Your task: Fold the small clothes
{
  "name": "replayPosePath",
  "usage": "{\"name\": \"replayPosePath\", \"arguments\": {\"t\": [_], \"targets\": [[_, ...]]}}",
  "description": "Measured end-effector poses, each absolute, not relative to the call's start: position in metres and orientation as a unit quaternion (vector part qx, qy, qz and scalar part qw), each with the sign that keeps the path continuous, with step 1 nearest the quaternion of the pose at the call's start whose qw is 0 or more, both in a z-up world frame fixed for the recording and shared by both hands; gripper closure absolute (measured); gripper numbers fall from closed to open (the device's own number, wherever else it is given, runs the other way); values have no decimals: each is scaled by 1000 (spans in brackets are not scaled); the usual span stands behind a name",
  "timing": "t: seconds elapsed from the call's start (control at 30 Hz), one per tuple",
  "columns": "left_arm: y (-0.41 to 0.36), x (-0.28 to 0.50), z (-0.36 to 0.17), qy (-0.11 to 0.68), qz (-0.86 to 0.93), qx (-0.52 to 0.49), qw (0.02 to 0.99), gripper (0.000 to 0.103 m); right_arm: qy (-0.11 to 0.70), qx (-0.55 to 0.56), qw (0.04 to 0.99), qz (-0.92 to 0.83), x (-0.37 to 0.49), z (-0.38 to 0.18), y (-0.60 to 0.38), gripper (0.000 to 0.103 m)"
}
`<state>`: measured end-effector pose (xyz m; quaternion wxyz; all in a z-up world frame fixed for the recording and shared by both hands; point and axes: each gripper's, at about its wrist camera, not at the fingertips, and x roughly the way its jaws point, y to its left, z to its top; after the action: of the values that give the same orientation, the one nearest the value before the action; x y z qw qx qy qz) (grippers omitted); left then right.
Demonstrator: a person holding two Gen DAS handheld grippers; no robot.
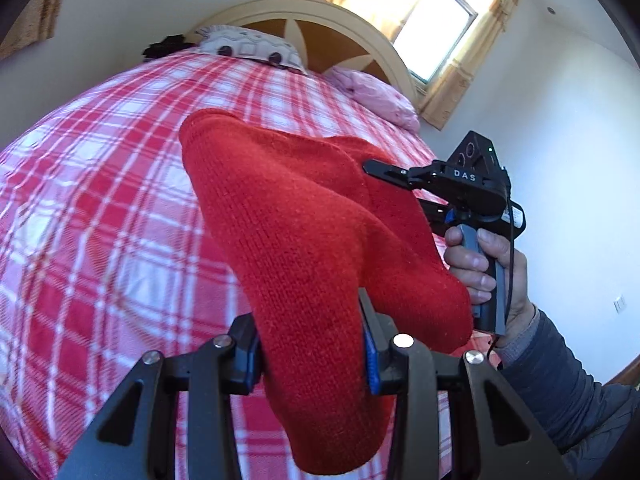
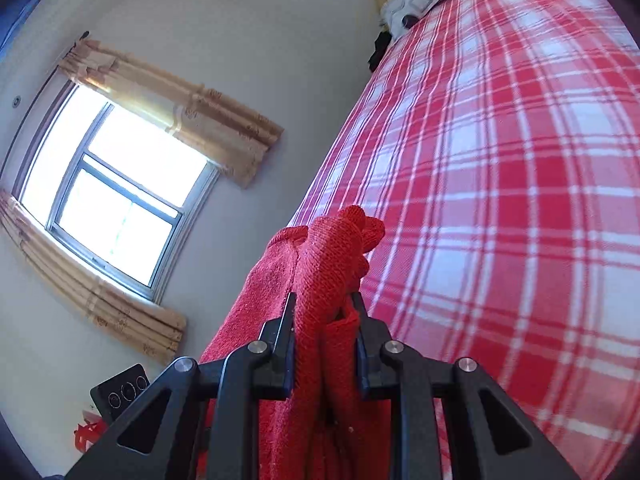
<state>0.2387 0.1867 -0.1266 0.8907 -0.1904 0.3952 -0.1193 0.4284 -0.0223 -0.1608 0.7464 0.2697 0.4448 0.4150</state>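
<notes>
A red knitted garment (image 1: 288, 208) hangs in the air above the red-and-white checked bed (image 1: 100, 160). In the left wrist view my left gripper (image 1: 308, 320) is shut on its lower part, the knit bunched between the blue-padded fingers. My right gripper (image 1: 400, 188) comes in from the right, held by a person's hand (image 1: 480, 264), and pinches the garment's far edge. In the right wrist view my right gripper (image 2: 324, 300) is shut on gathered folds of the red garment (image 2: 328, 248), which drape down past the jaws.
The checked bed (image 2: 500, 160) stretches to a wooden headboard (image 1: 304, 12), with a patterned pillow (image 1: 248, 46), a pink pillow (image 1: 376, 96) and a dark item (image 1: 166, 46) at its head. A curtained window (image 2: 116, 184) is in the wall beside the bed.
</notes>
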Motion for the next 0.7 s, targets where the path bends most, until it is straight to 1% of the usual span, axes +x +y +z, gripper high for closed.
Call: {"name": "replayPosePath", "arguments": {"t": [0.2, 0.37, 0.4, 0.43, 0.5, 0.53, 0.57, 0.6, 0.67, 0.7], "targets": [[219, 228, -146, 409, -86, -200, 886, 63, 472, 256, 735, 414, 428, -190, 17, 80], [231, 230, -186, 441, -65, -212, 870, 63, 501, 248, 732, 391, 435, -224, 28, 80], [231, 229, -192, 445, -61, -211, 868, 60, 507, 243, 735, 379, 436, -230, 27, 79], [231, 228, -196, 445, -57, -209, 869, 56, 511, 243, 736, 372, 436, -236, 25, 75], [232, 225, -199, 439, -54, -221, 869, 48, 521, 257, 727, 365, 436, -245, 19, 71], [233, 223, -199, 439, -54, -224, 869, 46, 525, 259, 726, 362, 434, -247, 16, 63], [234, 219, -200, 438, -48, -225, 869, 41, 526, 252, 729, 358, 430, -245, 13, 60], [234, 220, -200, 438, -43, -226, 869, 38, 522, 245, 735, 358, 426, -242, 11, 57], [233, 220, -200, 440, -44, -230, 867, 38, 500, 216, 760, 354, 410, -225, 5, 57], [234, 220, -201, 440, -43, -232, 867, 35, 484, 204, 772, 358, 399, -214, 1, 57]]}}
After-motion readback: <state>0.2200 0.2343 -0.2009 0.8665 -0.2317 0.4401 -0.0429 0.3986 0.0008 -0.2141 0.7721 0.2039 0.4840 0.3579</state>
